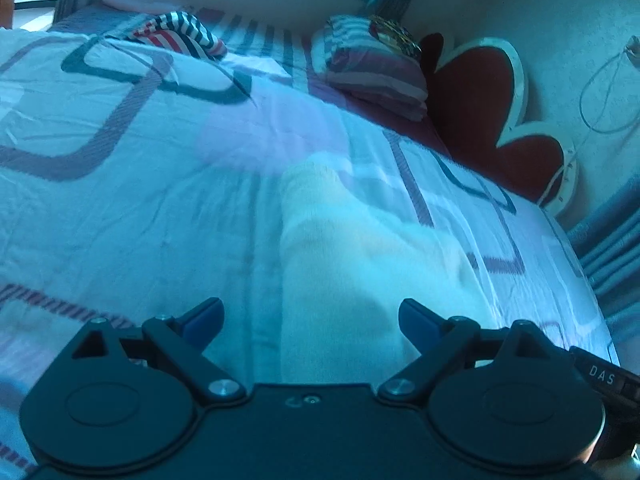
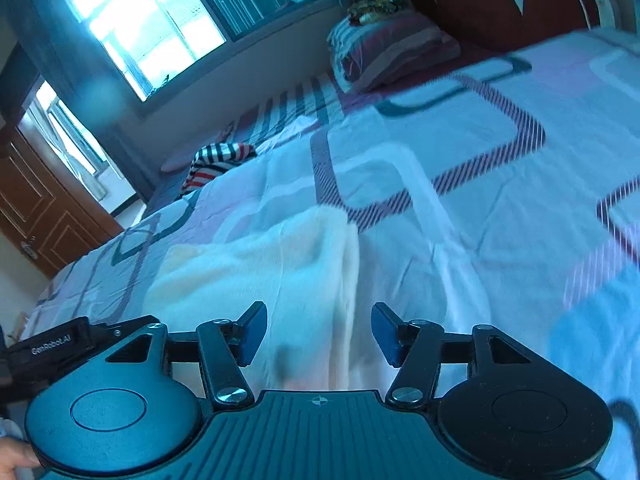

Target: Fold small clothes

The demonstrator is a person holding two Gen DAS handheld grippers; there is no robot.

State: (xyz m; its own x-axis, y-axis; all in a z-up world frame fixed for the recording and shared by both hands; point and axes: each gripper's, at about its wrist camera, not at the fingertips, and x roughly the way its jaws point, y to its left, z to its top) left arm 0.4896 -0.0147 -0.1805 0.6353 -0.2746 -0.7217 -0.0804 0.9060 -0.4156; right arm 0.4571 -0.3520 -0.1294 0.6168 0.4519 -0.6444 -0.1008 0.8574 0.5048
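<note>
A small cream-white garment lies flat on the patterned bedspread. My left gripper is open and empty, low over the garment's near left edge. The same garment shows in the right wrist view, with its right edge running between the fingers. My right gripper is open and empty, just above that near right edge. A striped red, white and navy garment lies crumpled at the far side of the bed; it also shows in the right wrist view.
A striped pillow and a red heart-shaped headboard stand at the head of the bed. The bed's edge drops off at the right by grey curtains. A window and a wooden door are beyond the bed.
</note>
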